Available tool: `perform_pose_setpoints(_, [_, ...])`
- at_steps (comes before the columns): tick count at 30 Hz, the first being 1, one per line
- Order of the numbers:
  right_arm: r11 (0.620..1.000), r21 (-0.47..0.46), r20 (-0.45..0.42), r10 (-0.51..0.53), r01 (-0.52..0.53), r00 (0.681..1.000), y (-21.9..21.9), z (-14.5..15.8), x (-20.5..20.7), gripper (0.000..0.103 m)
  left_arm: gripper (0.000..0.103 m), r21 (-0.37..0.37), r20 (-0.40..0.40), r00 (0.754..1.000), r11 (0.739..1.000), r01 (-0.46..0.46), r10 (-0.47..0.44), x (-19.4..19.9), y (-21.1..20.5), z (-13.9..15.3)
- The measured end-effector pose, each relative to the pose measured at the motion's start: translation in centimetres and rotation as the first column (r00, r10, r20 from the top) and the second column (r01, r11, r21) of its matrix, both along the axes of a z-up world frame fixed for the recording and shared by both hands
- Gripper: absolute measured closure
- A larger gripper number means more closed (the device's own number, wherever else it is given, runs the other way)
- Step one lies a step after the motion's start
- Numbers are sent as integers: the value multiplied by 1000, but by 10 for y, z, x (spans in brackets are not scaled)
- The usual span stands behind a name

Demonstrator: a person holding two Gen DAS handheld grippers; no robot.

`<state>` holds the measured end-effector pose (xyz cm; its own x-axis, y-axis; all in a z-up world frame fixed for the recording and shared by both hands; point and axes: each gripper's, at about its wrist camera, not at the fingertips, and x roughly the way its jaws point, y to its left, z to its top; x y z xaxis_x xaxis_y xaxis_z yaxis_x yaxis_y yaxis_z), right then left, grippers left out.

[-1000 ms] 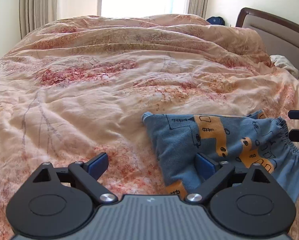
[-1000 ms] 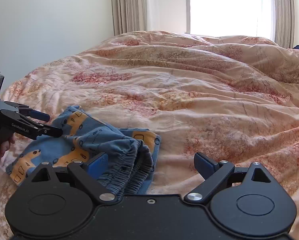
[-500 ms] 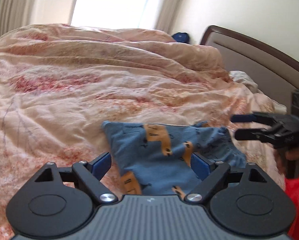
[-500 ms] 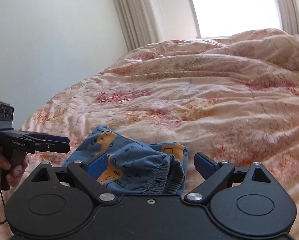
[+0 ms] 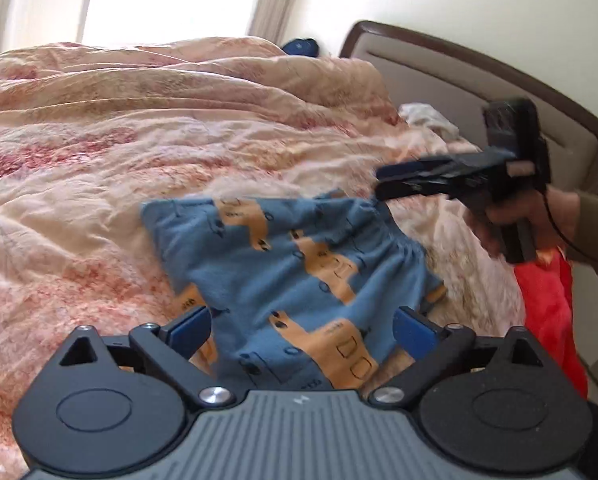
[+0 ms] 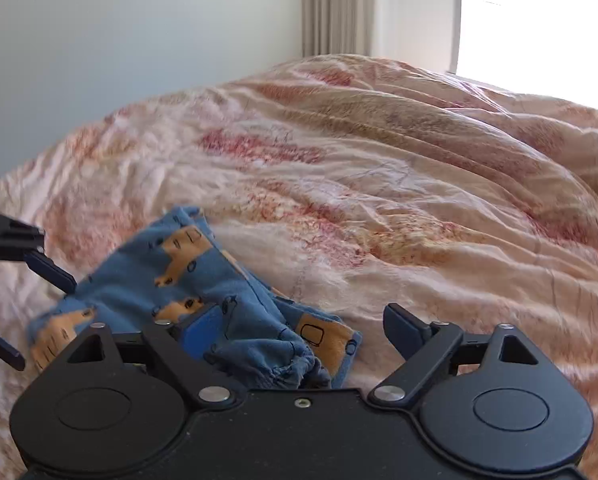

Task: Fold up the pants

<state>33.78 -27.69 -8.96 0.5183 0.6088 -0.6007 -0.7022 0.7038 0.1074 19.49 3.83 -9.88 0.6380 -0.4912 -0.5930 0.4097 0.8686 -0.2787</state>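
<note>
The pants, blue with orange vehicle prints, lie bunched in a folded heap on the bed's floral duvet, near the edge closest to both cameras. The left gripper hangs above the near end of the pants; its 2 fingers stand wide apart and have just been opening, with cloth visible between them but no pad pressing on it. In the right wrist view, the right gripper is also spread wide, its left finger over the gathered waistband and its right finger over bare duvet. A hand holds the right gripper beside the headboard. A red cloth hangs below that hand.
</note>
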Motion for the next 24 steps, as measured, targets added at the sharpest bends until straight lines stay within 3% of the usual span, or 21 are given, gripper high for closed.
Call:
perform_pose_setpoints(2, [985, 159, -157, -46, 71, 987, -30, 0, 1, 2, 3, -5, -38, 998, 999, -54, 54, 18, 8, -4])
perform_pose_setpoints(4, [957, 255, -348, -42, 137, 937, -49, -16, 4, 5, 5, -21, -88, 991, 994, -107, 105, 36, 13, -11])
perform_pose_setpoints(5, [946, 276, -416, -42, 170, 908, -55, -25, 4, 8, 6, -35, -120, 984, 990, -137, 132, 43, 15, -15])
perform_pose_setpoints(8, [929, 274, -510, -81, 250, 857, -65, -47, 3, 11, 6, -91, -208, 961, 975, -203, 181, 58, 25, -30])
perform_pose_setpoints(12, [862, 390, -578, -43, 323, 815, -78, -58, 8, 12, 3, -143, -240, 955, 967, -210, 172, 65, 27, -39])
perform_pose_setpoints(17, [910, 334, -545, -25, 244, 838, -59, -59, 13, 13, 1, -94, -247, 954, 976, -198, 169, 75, 15, -47])
perform_pose_setpoints(19, [908, 338, -548, -24, 248, 836, -56, -64, 16, 13, 1, -91, -248, 953, 975, -204, 176, 78, 12, -47])
perform_pose_setpoints(23, [886, 398, -568, 37, 236, 822, -57, -69, 18, 12, 1, -160, -270, 950, 965, -208, 160, 84, 12, -46])
perform_pose_setpoints(24, [885, 417, -572, 80, 205, 816, -53, -68, 17, 18, 1, -180, -269, 953, 964, -194, 141, 84, 12, -45])
